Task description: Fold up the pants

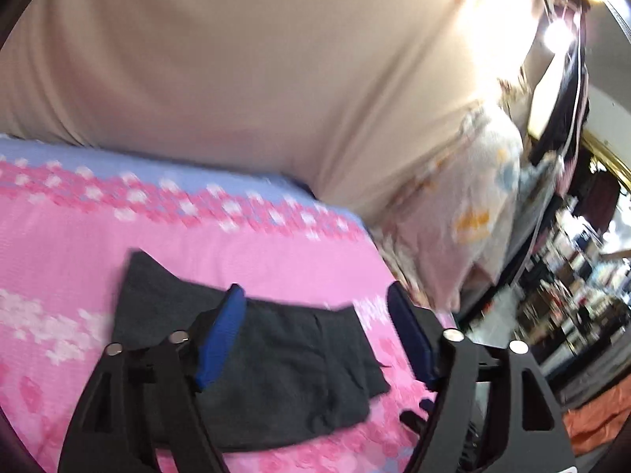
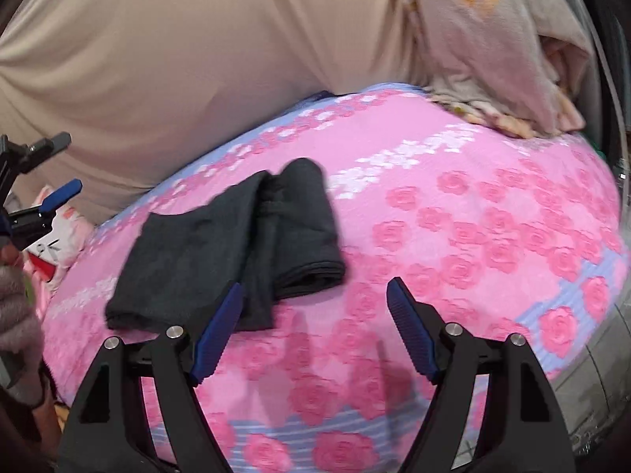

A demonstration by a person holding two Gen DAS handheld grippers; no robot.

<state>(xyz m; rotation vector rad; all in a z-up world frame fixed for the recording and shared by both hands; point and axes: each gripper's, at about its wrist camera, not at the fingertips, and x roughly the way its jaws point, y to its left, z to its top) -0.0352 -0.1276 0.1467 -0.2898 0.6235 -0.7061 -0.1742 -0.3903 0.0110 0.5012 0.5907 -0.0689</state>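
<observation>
Below, your two wrist views show one moment over the bed. Your left gripper hangs above the pants with its blue pads spread wide apart and nothing between them; whether the left pad touches the cloth under it you cannot tell from this blurred view. Your right gripper likewise stands with its jaws parted and empty, its fingertips over bare bedspread just to the right of the garment's near edge.

The pants, dark grey to black, lie folded into a compact bundle on the pink bedspread, which carries a rose pattern with white and lavender bands. In the right wrist view the bundle shows two parts: a flatter panel toward the left and a thicker doubled layer lying along its right side, its layered edge facing you. In the left wrist view the same bundle appears as a flat dark rectangle with one corner raised toward the far left.

At the left margin of the right wrist view you can see your left gripper from the side, held clear of the bedspread, beside a fuzzy mauve sleeve. Behind the bed hangs a beige fabric backdrop. A pale printed pillow sits at the far right corner of the bed, touching the bedspread's edge.
</observation>
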